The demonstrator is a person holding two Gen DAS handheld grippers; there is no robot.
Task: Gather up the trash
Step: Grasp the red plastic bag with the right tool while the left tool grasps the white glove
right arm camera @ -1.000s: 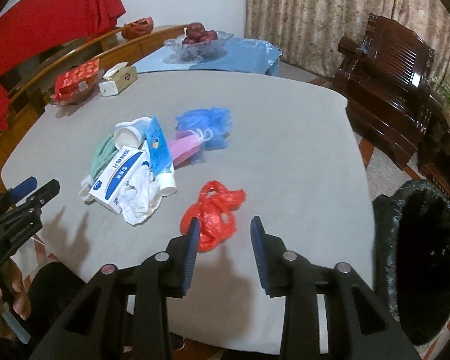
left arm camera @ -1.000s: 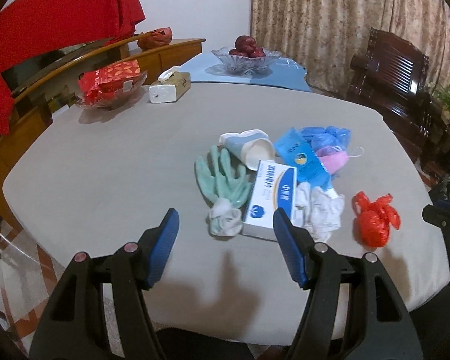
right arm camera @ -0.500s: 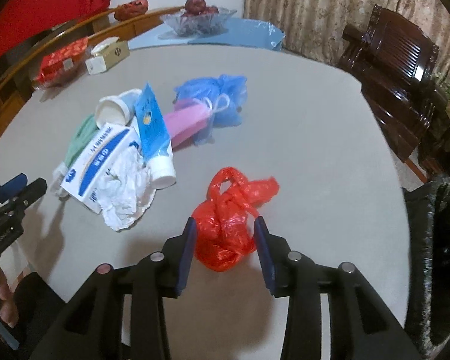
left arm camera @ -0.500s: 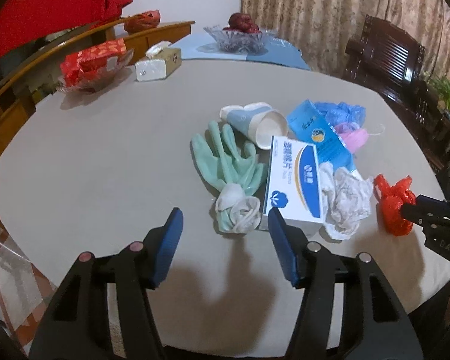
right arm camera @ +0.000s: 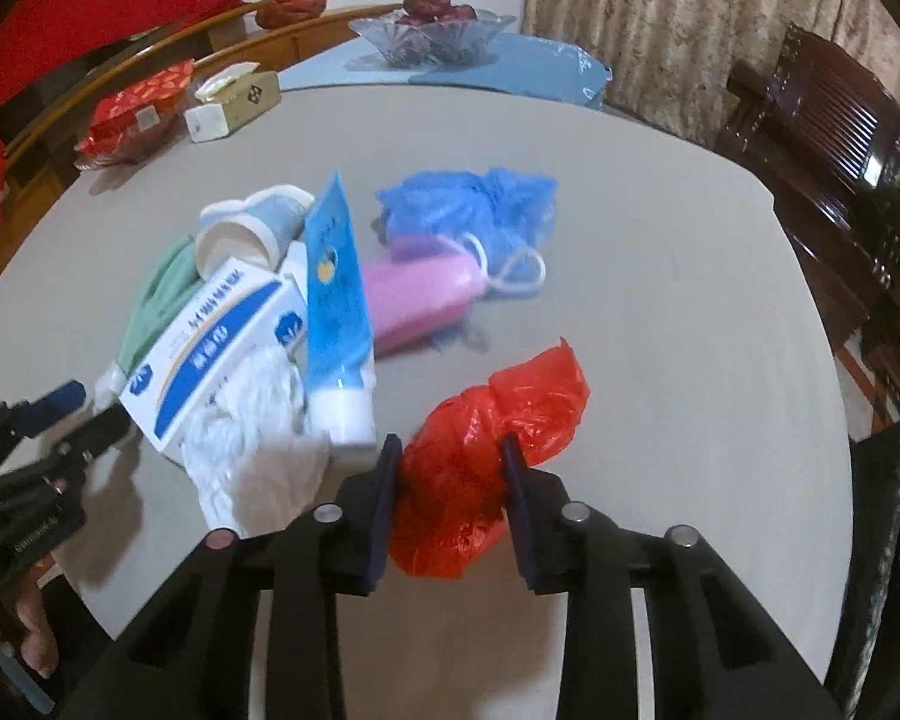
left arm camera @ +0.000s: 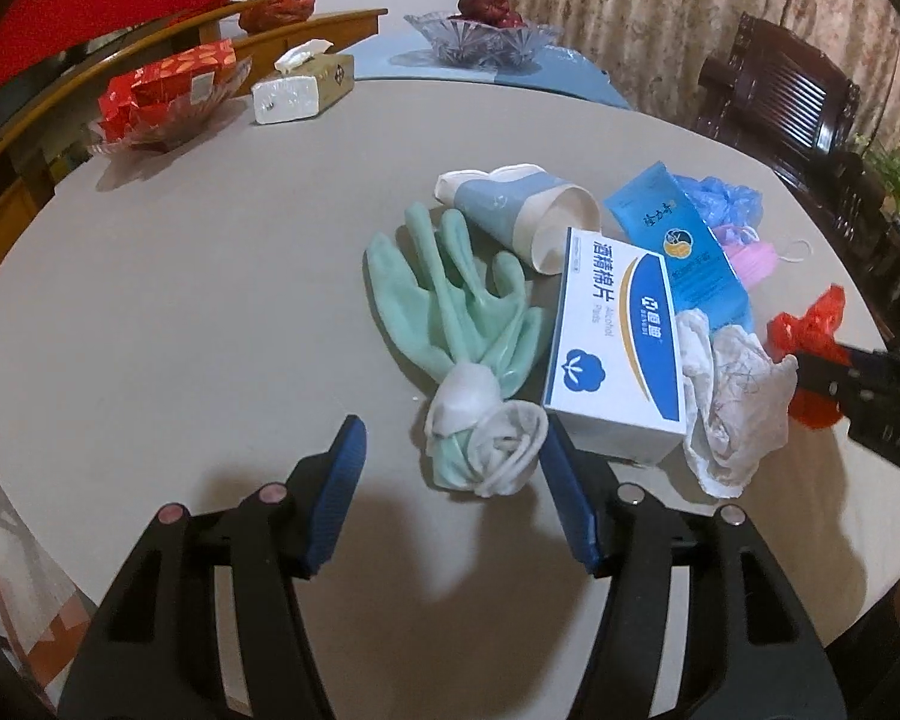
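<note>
Tabletop (left arm camera: 180,276), grey and rounded, carries a heap of trash toward its near right side. A green rubber glove (left arm camera: 450,306) lies at the left of the heap, its white bunched cuff pointing to the near edge. Just right of it, touching it, sits a white and blue alcohol-pad box (left arm camera: 615,336), and a crumpled white tissue (left arm camera: 732,396) leans against the box's right side. Behind the box lies a paper cup (left arm camera: 528,210) on its side, then a blue tube (left arm camera: 678,246), a pink mask (right arm camera: 420,294) and a blue plastic bag (right arm camera: 474,204) further toward the far right edge. A red plastic bag (right arm camera: 480,456) lies apart from the heap, near the tabletop's near right edge.

At the far left edge stand a tissue box (left arm camera: 303,90) and a dish of red packets (left arm camera: 162,96); a glass fruit bowl (left arm camera: 480,39) sits beyond the far edge on a blue cloth.

The left gripper (left arm camera: 450,492) hangs over the near edge with its jaws wide apart, the glove's cuff between them but not touched. The right gripper (right arm camera: 450,480) has its jaws on either side of the red plastic bag, apparently pressing its sides, though a firm clamp cannot be confirmed from the blurred view.
</note>
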